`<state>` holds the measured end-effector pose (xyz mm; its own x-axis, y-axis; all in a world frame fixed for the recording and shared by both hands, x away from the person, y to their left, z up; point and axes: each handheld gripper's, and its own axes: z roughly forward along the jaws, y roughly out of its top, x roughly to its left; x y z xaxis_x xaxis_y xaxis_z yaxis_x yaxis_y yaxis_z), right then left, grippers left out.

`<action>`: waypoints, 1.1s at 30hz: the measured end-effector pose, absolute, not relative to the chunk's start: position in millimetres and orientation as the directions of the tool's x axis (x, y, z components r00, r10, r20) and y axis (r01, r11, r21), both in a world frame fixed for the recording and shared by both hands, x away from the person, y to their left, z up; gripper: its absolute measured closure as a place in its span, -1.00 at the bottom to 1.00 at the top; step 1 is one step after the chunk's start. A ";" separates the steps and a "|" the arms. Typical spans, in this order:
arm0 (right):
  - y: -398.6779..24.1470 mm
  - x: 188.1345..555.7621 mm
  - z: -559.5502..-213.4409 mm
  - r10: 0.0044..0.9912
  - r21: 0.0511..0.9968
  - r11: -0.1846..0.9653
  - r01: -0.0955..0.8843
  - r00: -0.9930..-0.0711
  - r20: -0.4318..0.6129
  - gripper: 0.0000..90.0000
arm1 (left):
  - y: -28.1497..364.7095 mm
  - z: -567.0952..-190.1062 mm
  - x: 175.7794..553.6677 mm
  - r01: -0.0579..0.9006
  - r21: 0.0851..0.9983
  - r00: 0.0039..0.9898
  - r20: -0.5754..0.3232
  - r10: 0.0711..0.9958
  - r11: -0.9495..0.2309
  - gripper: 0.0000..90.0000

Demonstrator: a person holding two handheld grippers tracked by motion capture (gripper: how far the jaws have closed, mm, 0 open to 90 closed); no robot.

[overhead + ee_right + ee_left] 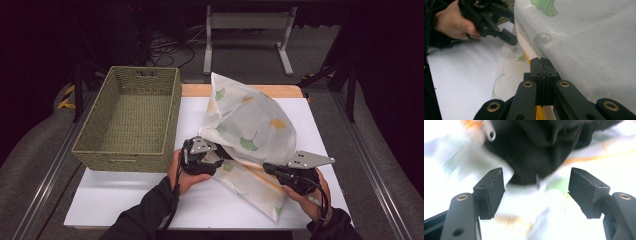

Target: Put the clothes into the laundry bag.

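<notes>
A white mesh bag [250, 125] printed with green and orange leaves lies on the white table [125, 195], puffed up in the middle. My left gripper [221, 158] is at the bag's near left edge, jaws open. In the left gripper view the gripper [536, 190] faces a dark cloth [536, 147] inside the bag, beside a metal zip pull [490, 133]. My right gripper [267, 168] is shut on the bag's near edge. In the right gripper view its jaws [541, 62] pinch the fabric [586, 50] beside a yellow seam, and the left gripper [509, 37] shows beyond.
A woven green basket [120, 160] stands on the left of the table, its inside bare. A wooden strip [195, 90] runs along the table's far edge. Metal rails flank the table, and a grey stand [247, 22] is on the floor behind.
</notes>
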<state>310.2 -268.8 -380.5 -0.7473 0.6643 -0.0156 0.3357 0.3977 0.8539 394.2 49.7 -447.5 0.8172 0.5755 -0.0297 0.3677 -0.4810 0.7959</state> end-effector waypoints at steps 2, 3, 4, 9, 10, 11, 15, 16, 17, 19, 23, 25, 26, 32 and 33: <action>-273.0 309.5 -379.0 0.677 0.858 0.387 0.338 -0.736 -0.015 1.00 | 49.8 -450.5 393.2 0.375 0.771 0.811 -0.004 0.586 -0.515 -0.30; -273.0 309.5 -379.0 0.677 0.858 0.387 0.338 -0.736 -0.015 1.00 | 49.3 -452.2 393.3 0.383 0.767 0.808 -0.007 0.590 -0.515 -0.30; -273.9 309.3 -378.8 0.677 0.861 0.378 0.340 -0.735 -0.007 1.00 | 48.4 -453.8 394.6 0.387 0.767 0.809 -0.016 0.588 -0.512 -0.29; -271.1 307.9 -380.9 0.658 0.858 0.393 0.330 -0.753 -0.012 1.00 | 43.3 -463.3 402.8 0.391 0.742 0.767 0.065 0.638 -0.545 -0.29; -271.1 307.9 -380.9 0.658 0.858 0.393 0.330 -0.753 -0.012 1.00 | 43.3 -463.3 402.8 0.391 0.742 0.767 0.065 0.638 -0.545 -0.29; -270.2 307.5 -381.4 0.654 0.857 0.397 0.329 -0.757 -0.013 1.00 | 45.1 -464.0 405.2 0.406 0.745 0.766 0.039 0.642 -0.530 -0.29; -271.7 307.6 -381.6 0.658 0.853 0.405 0.328 -0.752 -0.023 1.00 | 45.7 -464.2 407.4 0.406 0.736 0.760 0.058 0.648 -0.542 -0.09; -273.1 307.9 -381.3 0.664 0.854 0.403 0.330 -0.747 -0.025 1.00 | 46.7 -464.0 407.7 0.414 0.734 0.759 0.048 0.649 -0.538 -0.09; -275.0 307.9 -380.8 0.672 0.852 0.405 0.331 -0.740 -0.032 1.00 | 47.9 -463.9 407.9 0.421 0.734 0.763 0.032 0.646 -0.533 0.04; -277.9 308.3 -380.6 0.681 0.853 0.401 0.334 -0.731 -0.034 1.00 | 51.9 -462.7 408.3 0.419 0.729 0.765 0.039 0.643 -0.542 0.26; -279.1 309.1 -382.7 0.681 0.848 0.402 0.345 -0.732 -0.026 1.00 | 58.5 -460.9 409.2 0.422 0.717 0.778 0.028 0.628 -0.554 0.94; -277.6 308.7 -382.9 0.677 0.847 0.407 0.342 -0.735 -0.029 1.00 | 59.5 -460.2 408.0 0.424 0.714 0.782 0.022 0.622 -0.557 0.97; -277.1 308.6 -382.9 0.674 0.847 0.408 0.340 -0.738 -0.028 1.00 | 60.2 -459.0 406.5 0.420 0.707 0.788 0.026 0.615 -0.569 0.98; -276.4 306.8 -381.3 0.648 0.856 0.403 0.325 -0.761 -0.016 1.00 | 68.1 -455.7 378.4 0.353 0.682 0.848 0.056 0.527 -0.641 0.99; -275.7 306.4 -381.2 0.643 0.856 0.405 0.321 -0.765 -0.017 1.00 | 69.9 -456.4 366.9 0.320 0.673 0.860 0.089 0.503 -0.667 0.99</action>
<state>306.4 -275.7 -381.2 -0.7654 0.6433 -0.0171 0.3214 0.4051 0.8559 366.9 69.9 -456.4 0.8596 0.5032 0.0892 0.3203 -0.6665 0.6731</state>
